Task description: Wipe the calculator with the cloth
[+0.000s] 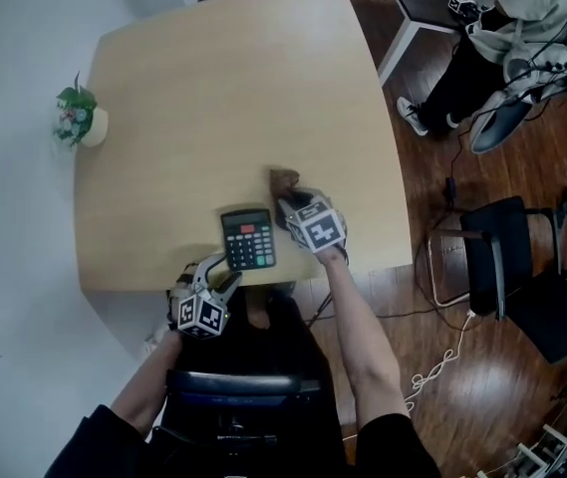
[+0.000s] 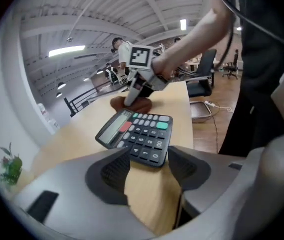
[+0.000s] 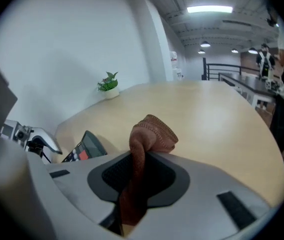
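The black calculator [image 1: 248, 239] lies flat on the tan table [image 1: 223, 98] near its front edge, display end away from me. My left gripper [image 1: 219, 273] hovers at the table's front edge just left of it. In the left gripper view the jaws of the left gripper [image 2: 149, 166] stand open, the calculator [image 2: 137, 134] just ahead of them, its near edge at the tips with no pad pressing on it. My right gripper [image 1: 291, 205] is shut on a brown cloth [image 3: 154, 134], which bunches past the pads. The cloth [image 1: 283, 179] touches the table right of the calculator's far end.
A small potted plant [image 1: 79, 118] stands at the table's left edge. Right of the table are a black chair [image 1: 507, 257], cables on the wood floor, and a seated person [image 1: 522, 28] at the top right. A white wall lies left.
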The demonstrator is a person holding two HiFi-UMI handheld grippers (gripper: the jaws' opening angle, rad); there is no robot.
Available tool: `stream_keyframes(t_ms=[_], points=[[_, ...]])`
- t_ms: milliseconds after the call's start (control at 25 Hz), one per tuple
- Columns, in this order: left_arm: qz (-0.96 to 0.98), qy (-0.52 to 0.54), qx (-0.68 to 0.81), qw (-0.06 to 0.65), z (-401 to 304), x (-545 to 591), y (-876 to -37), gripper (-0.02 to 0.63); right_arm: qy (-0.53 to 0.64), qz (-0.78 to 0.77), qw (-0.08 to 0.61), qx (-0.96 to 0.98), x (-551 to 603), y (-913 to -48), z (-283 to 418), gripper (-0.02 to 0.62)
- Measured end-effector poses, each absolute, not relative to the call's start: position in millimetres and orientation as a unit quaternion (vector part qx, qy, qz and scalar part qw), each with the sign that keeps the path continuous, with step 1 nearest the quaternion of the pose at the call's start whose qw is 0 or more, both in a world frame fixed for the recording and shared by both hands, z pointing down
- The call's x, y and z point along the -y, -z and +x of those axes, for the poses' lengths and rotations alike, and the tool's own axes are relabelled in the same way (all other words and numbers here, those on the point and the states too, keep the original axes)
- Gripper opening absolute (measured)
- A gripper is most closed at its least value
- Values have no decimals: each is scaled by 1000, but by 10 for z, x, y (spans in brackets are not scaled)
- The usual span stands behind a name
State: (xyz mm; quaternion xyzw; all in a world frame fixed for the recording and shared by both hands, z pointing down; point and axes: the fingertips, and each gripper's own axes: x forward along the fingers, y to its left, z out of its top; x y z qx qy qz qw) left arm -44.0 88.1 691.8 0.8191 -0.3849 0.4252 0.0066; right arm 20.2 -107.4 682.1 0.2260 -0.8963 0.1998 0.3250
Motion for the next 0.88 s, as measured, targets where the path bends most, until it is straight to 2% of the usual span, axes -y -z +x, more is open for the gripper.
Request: stream_keyframes(t_ms=[120, 280, 640, 880], points=[[812, -448, 373, -36, -238, -926, -6851, 261, -146, 178, 344, 910, 1230, -6713, -113, 80], [795, -461, 388, -73, -176, -930, -6836, 282, -134, 85, 381, 911, 1038, -6844, -414, 78], [772, -492, 376, -143, -78, -920, -6785, 287, -252, 88, 341, 901, 764, -6770, -451, 75], [774, -495, 354, -173, 0, -1002, -6825, 291, -310, 50, 347, 884, 561, -6815, -441, 74]])
